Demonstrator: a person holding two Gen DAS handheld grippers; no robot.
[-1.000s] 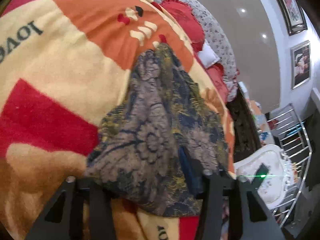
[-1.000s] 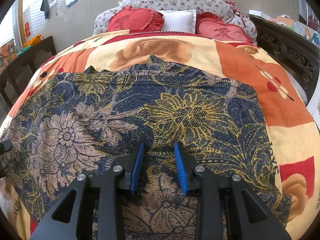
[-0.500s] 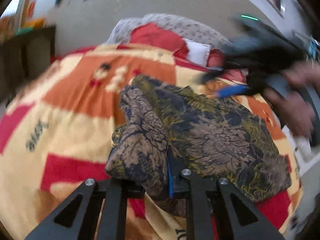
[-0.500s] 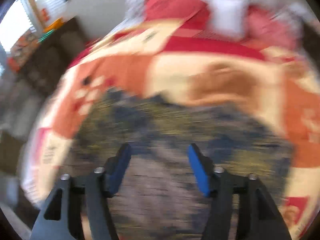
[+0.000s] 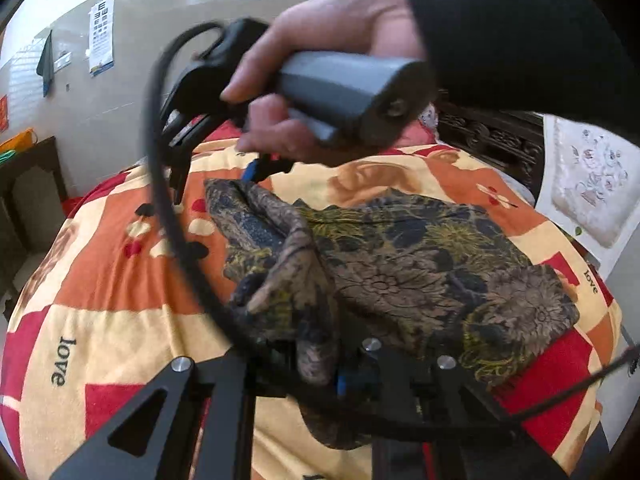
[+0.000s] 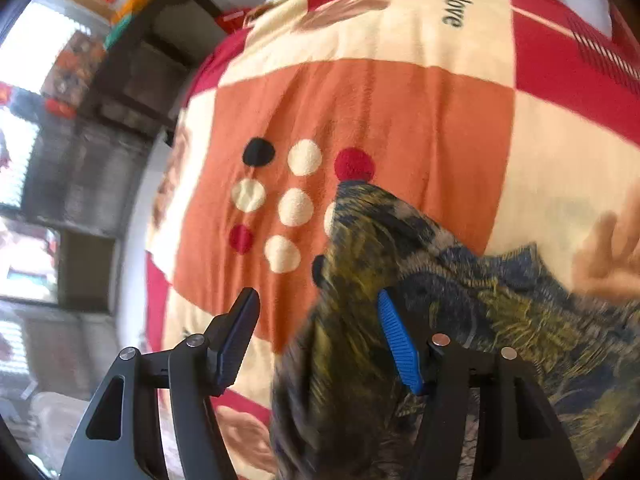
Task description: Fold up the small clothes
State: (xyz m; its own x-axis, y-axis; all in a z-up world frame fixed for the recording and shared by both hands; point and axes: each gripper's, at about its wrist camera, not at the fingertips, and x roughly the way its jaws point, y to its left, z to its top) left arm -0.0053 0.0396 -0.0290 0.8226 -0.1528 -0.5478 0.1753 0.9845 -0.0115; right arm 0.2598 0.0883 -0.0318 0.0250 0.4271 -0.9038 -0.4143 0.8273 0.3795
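Note:
A dark floral garment [image 5: 400, 264], blue, brown and yellow, lies on the patterned blanket [image 5: 112, 280] of a bed. My left gripper [image 5: 312, 364] is shut on a bunched near corner of the garment and lifts it slightly. My right gripper [image 6: 316, 320] is open, its jaws straddling the far left corner of the garment [image 6: 360, 248]. In the left wrist view the right gripper [image 5: 216, 176] shows held in a hand [image 5: 320, 80] above that far corner, its cable [image 5: 172, 220] crossing in front.
The blanket has orange, red and cream squares with dots [image 6: 296, 184]. Dark wooden furniture [image 6: 132, 80] stands to the left of the bed, a carved dark bed frame [image 5: 492, 140] and a white embroidered cloth [image 5: 592, 184] to the right.
My right gripper left the garment's near edge, opened wider and swung over to its far left corner. My left gripper stays shut on the bunched corner and has turned toward the head of the bed.

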